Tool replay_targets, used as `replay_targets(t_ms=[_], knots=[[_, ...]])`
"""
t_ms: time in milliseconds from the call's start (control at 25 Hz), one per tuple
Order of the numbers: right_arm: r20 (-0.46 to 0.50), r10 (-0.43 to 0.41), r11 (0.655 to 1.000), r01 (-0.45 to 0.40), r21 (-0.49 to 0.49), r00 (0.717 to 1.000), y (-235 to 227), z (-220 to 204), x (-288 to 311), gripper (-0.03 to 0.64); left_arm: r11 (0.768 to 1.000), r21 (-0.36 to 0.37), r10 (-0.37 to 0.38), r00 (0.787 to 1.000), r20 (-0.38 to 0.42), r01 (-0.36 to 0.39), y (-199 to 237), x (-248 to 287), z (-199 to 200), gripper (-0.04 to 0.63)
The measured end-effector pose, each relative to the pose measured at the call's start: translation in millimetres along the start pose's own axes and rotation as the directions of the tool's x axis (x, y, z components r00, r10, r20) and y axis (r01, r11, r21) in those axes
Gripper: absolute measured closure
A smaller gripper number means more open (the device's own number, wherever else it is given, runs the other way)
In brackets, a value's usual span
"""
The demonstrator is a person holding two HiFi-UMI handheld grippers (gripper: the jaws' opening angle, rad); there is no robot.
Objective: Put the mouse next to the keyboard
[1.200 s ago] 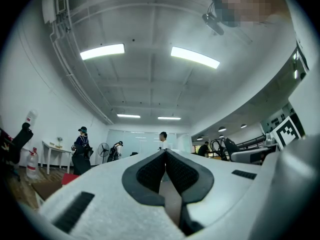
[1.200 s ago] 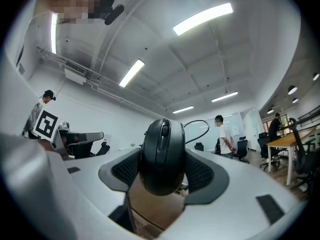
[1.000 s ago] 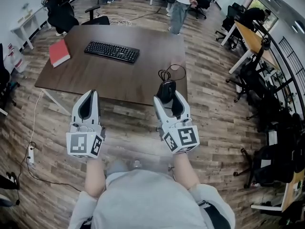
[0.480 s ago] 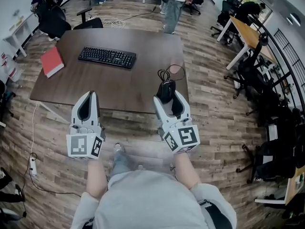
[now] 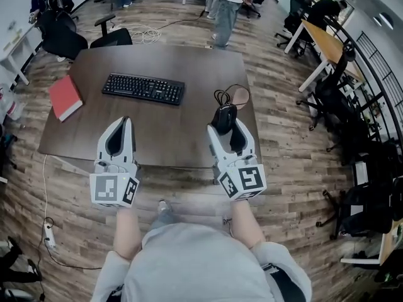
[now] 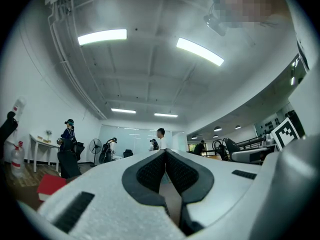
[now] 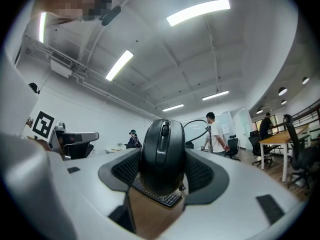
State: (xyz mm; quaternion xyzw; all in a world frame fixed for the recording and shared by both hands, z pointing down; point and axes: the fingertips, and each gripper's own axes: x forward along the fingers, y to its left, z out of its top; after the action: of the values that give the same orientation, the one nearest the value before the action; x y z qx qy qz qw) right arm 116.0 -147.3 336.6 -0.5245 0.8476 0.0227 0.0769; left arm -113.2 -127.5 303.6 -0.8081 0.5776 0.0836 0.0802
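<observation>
Mouse (image 5: 223,118) sits clenched in the right claw (image 5: 227,129), its pads pressing both flanks and its cable (image 5: 230,96) looping out in front. Over the last second the keyboard (image 5: 143,88) has slid lower in the head view, so the person has stepped closer. The mouse hangs well apart from the keyboard, to its right and nearer the person, about over the table (image 5: 182,131) edge on that side. The left claw (image 5: 121,126) is closed on nothing, nearer the person than the keyboard. The carry looks well under way. What remains is to bring the mouse just beside the keyboard's right end and release it.
</observation>
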Motion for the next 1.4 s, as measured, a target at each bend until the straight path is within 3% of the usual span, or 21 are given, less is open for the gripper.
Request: replay_targets(t_ms=[640, 1040, 1400], knots=[[-0.002, -0.103, 0.995, 0.103, 0.006, 0.995, 17.0, -25.7, 96.8, 0.365, 0.995, -0.013, -0.094, 0.995, -0.014, 0.094, 92.5, 69.8, -25.9, 0.586], [-0.051, -0.156, 0.988, 0.157, 0.013, 0.986, 2.0, -46.1, 122.0, 0.365, 0.984, -0.065, -0.167, 0.986, -0.027, 0.165, 101.7, 106.3, -54.4, 0.586], [-0.131, -0.164, 0.985, 0.169, 0.025, 0.978, -32.7, -80.8, 164.2, 0.365, 0.988, -0.067, -0.146, 0.988, -0.053, 0.142, 117.0, 146.7, -77.8, 0.586]])
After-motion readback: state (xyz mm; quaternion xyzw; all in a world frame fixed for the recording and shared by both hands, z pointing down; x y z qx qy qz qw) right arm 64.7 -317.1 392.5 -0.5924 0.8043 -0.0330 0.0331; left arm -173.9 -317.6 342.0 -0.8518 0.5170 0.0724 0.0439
